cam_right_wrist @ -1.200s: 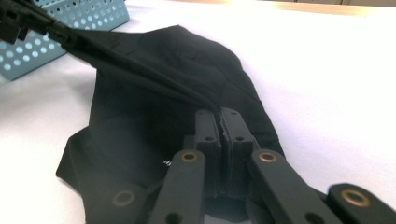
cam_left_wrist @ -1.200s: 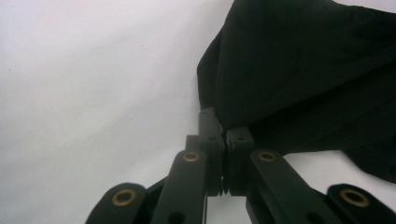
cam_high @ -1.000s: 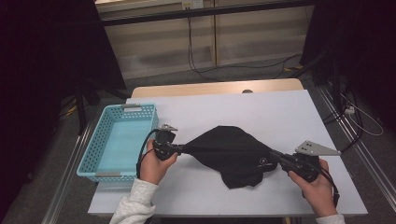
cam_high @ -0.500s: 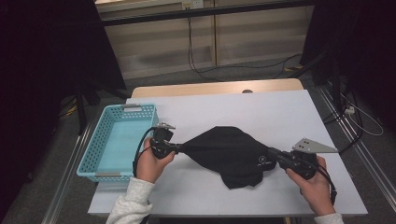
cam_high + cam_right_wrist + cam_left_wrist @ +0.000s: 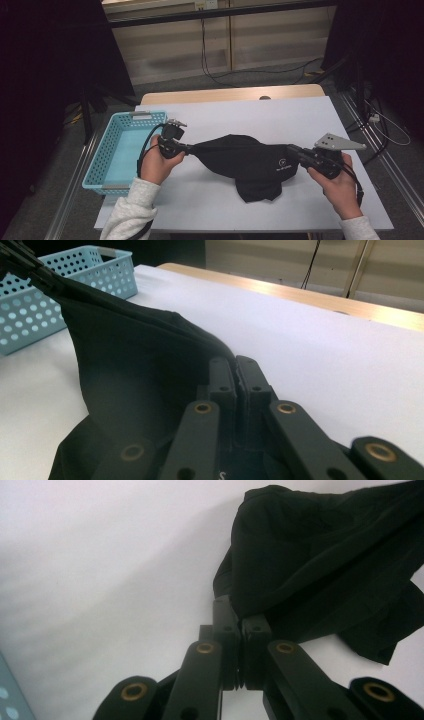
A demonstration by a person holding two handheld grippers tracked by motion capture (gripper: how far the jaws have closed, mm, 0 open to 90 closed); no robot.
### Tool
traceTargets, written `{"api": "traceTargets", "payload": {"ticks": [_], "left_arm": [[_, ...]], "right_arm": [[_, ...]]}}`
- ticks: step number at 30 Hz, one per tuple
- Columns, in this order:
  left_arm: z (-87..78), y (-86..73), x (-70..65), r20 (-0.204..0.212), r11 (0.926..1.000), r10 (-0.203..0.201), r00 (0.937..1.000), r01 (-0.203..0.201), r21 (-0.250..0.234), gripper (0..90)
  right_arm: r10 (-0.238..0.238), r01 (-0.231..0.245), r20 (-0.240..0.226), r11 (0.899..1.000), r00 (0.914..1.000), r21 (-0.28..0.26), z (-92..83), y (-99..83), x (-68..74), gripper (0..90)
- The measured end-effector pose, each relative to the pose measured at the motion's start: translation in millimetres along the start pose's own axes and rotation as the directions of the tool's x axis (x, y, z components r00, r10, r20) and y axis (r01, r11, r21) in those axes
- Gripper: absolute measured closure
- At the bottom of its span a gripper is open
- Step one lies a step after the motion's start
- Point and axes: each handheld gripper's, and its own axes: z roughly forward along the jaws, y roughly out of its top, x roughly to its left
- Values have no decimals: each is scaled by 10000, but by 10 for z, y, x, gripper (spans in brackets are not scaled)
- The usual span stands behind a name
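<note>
Black garment stretched between grippers | left gripper jaws clamped on one end | right gripper jaws clamped on other

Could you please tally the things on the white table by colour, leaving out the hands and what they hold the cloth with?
Black: 1, the black garment with a small white logo, stretched across the middle of the table.
Light blue: 1, the perforated plastic basket at the table's left edge.
Total: 2
</note>
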Motion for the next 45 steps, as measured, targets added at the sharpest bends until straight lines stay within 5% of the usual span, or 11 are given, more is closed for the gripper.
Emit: {"api": "traceTargets", "payload": {"ticks": [9,21,31,45], "left_arm": [[-122,191,11,-14,9987,402,9992,-401,329,881],[-299,268,6,-3,9983,460,9989,-460,354,881],[-268,230,19,261,9986,253,9993,-265,458,881],[-184,287,-79,411,9966,452,9981,-479,667,882]], "right_arm": [[-77,76,153,10000,9999,62,43,135,-54,863],[-43,43,16,10000,10000,-57,122,250,-37,863],[-151,150,-15,9999,9999,-66,153,258,-65,863],[-113,114,63,9998,9999,-187,87,169,-166,863]]}}
